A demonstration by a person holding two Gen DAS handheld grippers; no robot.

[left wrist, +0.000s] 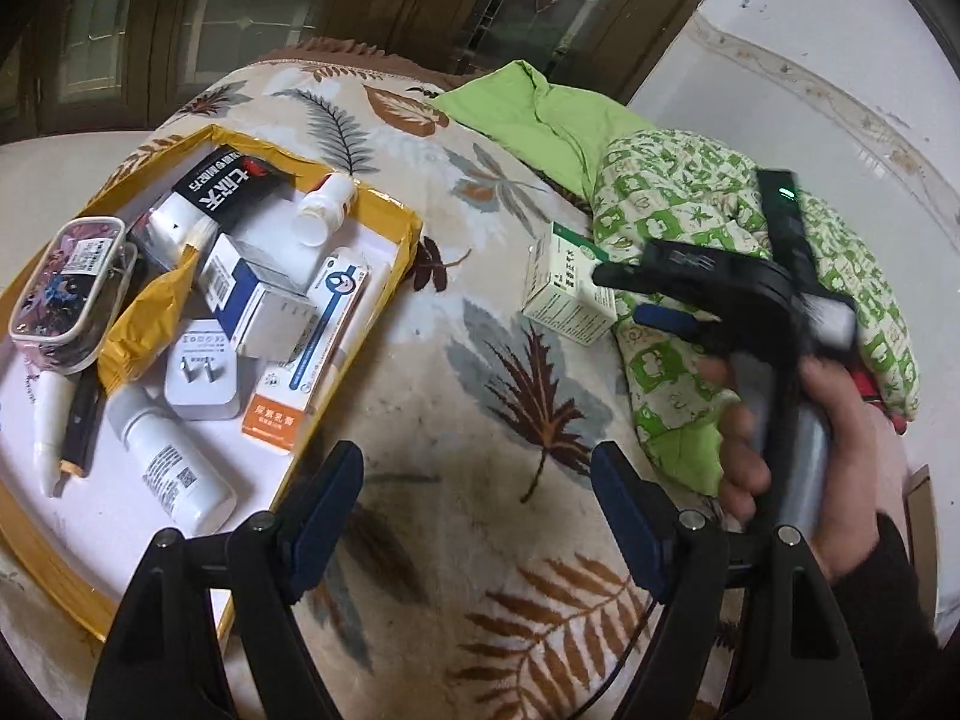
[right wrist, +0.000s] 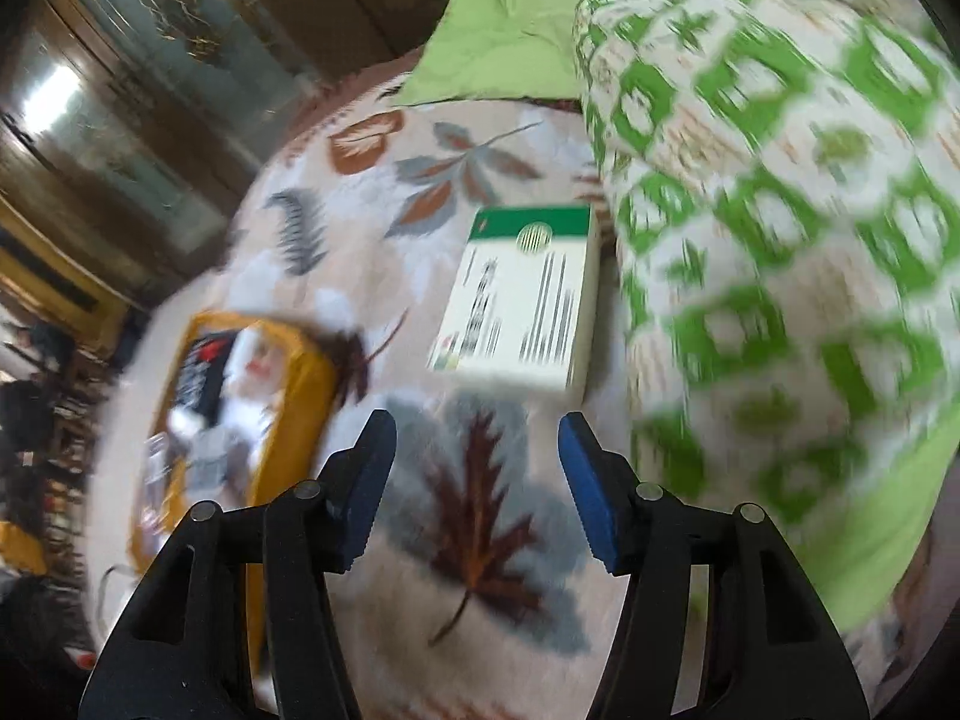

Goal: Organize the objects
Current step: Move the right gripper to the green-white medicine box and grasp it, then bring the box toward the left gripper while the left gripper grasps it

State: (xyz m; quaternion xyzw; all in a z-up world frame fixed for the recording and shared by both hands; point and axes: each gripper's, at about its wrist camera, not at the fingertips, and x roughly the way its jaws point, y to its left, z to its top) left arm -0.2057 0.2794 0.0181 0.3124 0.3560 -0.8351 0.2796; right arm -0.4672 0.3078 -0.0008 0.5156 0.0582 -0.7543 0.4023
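A white and green medicine box lies on the leaf-patterned blanket beside a green patterned quilt; it also shows in the right wrist view. My right gripper is open and empty, just short of the box; in the left wrist view its fingers reach the box's right side. My left gripper is open and empty above the blanket. To its left a yellow-rimmed tray holds several items: boxes, white bottles, a charger plug, a pouch.
The green patterned quilt and a plain green cloth lie right of the box. Wooden cabinet doors with glass stand behind the bed. A white wall is at the right.
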